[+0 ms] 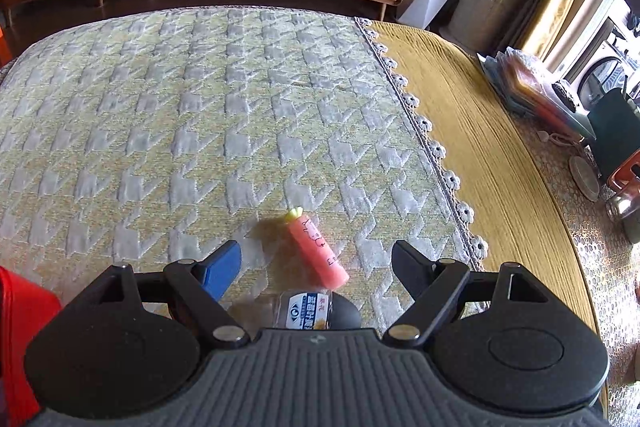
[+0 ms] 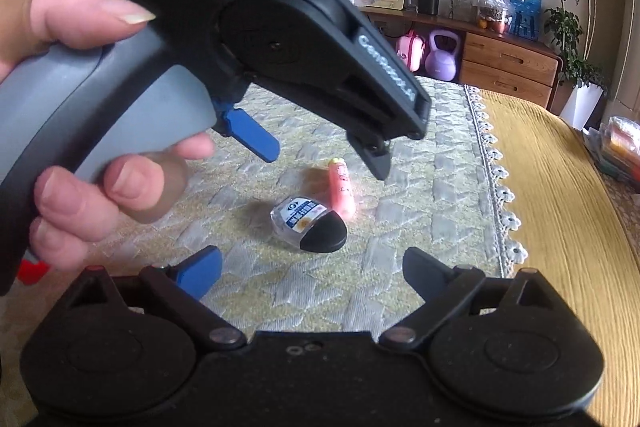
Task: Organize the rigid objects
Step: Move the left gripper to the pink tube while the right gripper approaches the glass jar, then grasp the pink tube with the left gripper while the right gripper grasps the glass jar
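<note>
On the houndstooth quilted cloth (image 1: 200,115) lie a pink carrot-shaped toy (image 1: 318,251) and a small clear bottle with a black cap (image 2: 310,225), touching each other. In the left wrist view the bottle is half hidden behind the gripper body; the right wrist view shows it whole. The left gripper (image 2: 326,161) hangs above both things, its fingers spread and holding nothing, with the left hand (image 2: 80,107) around its handle. The right gripper (image 2: 312,277), nearer, also has spread fingers and holds nothing.
</note>
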`<action>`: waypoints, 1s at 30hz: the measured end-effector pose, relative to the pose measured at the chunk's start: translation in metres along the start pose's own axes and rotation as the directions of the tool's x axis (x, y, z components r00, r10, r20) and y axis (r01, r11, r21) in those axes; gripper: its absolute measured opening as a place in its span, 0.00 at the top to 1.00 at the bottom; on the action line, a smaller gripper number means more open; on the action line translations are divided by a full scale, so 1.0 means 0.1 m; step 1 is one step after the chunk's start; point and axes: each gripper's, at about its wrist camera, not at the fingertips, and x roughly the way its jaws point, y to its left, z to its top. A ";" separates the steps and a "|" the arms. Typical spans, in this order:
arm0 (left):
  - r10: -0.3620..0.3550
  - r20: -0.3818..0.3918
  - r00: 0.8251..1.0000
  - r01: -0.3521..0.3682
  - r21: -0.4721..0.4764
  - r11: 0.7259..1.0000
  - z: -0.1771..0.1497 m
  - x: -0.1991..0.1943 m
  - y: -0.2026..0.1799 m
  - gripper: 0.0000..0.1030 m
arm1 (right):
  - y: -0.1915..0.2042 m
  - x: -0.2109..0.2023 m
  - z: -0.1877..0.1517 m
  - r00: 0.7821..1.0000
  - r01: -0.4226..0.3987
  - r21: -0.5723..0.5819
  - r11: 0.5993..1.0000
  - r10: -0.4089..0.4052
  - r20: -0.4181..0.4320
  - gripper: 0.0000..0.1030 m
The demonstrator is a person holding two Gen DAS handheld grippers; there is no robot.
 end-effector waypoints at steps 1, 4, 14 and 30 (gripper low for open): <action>-0.005 -0.007 1.000 0.006 0.003 1.000 0.02 0.04 -0.01 0.20 | -0.01 0.05 0.01 1.000 -0.005 0.005 1.000 0.005 -0.005 0.11; -0.021 -0.039 0.999 0.021 -0.002 1.000 0.06 0.18 -0.03 0.20 | -0.02 0.17 0.03 1.000 -0.007 0.002 1.000 0.007 -0.016 0.17; -0.017 -0.052 0.998 0.019 0.051 0.998 0.08 0.35 -0.04 0.48 | 0.07 0.33 0.04 1.000 -0.003 -0.096 0.995 0.002 -0.012 0.26; -0.007 -0.010 1.000 0.007 0.045 0.999 -0.01 0.26 0.12 0.85 | 0.15 0.27 0.02 1.000 -0.006 -0.076 0.997 0.008 0.019 0.54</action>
